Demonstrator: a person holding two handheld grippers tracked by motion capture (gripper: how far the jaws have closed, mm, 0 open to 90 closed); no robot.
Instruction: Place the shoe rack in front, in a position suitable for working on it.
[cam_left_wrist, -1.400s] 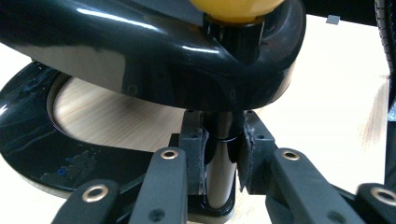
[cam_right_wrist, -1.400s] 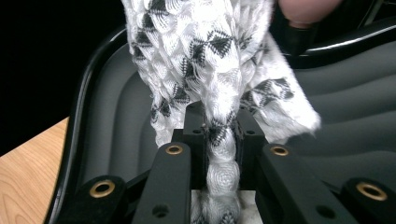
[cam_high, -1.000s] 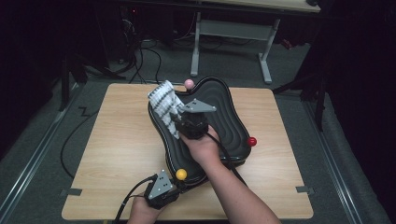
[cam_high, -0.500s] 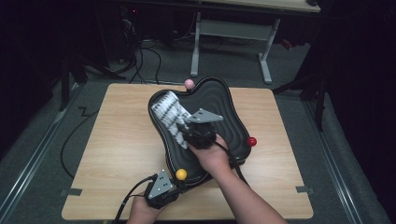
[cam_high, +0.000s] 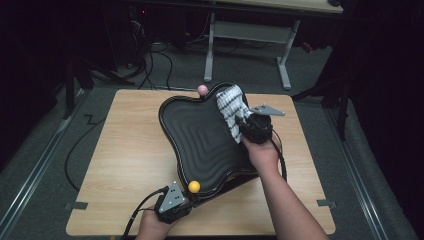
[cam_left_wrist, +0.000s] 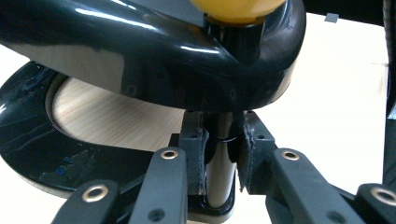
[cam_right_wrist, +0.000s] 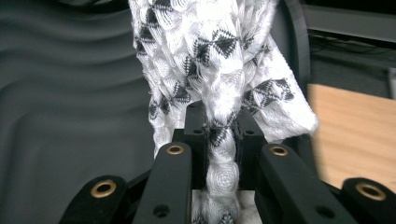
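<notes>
A glossy black wavy tray (cam_high: 200, 140) stands on the wooden table, raised on a stand. A yellow ball (cam_high: 194, 187) sits at its near corner and a pink ball (cam_high: 202, 90) at its far edge. My left gripper (cam_high: 186, 202) is at the near corner, shut on the thin post (cam_left_wrist: 219, 168) under the yellow ball (cam_left_wrist: 238, 9). My right gripper (cam_high: 244, 126) is over the tray's right side, shut on a white cloth with a black pattern (cam_high: 231, 111). The cloth (cam_right_wrist: 215, 60) lies bunched against the ribbed tray surface (cam_right_wrist: 70, 93), pinched between the right gripper (cam_right_wrist: 223, 126) pads.
The tray's black base ring (cam_left_wrist: 28, 140) rests on the table (cam_high: 130, 150) under the left corner. Bare wood lies left and right of the tray. A desk frame (cam_high: 250, 35) and cables (cam_high: 155, 55) stand on the floor beyond the table.
My right gripper has swept the cloth across the tray from its far left part to its right edge. The left gripper has stayed on the post.
</notes>
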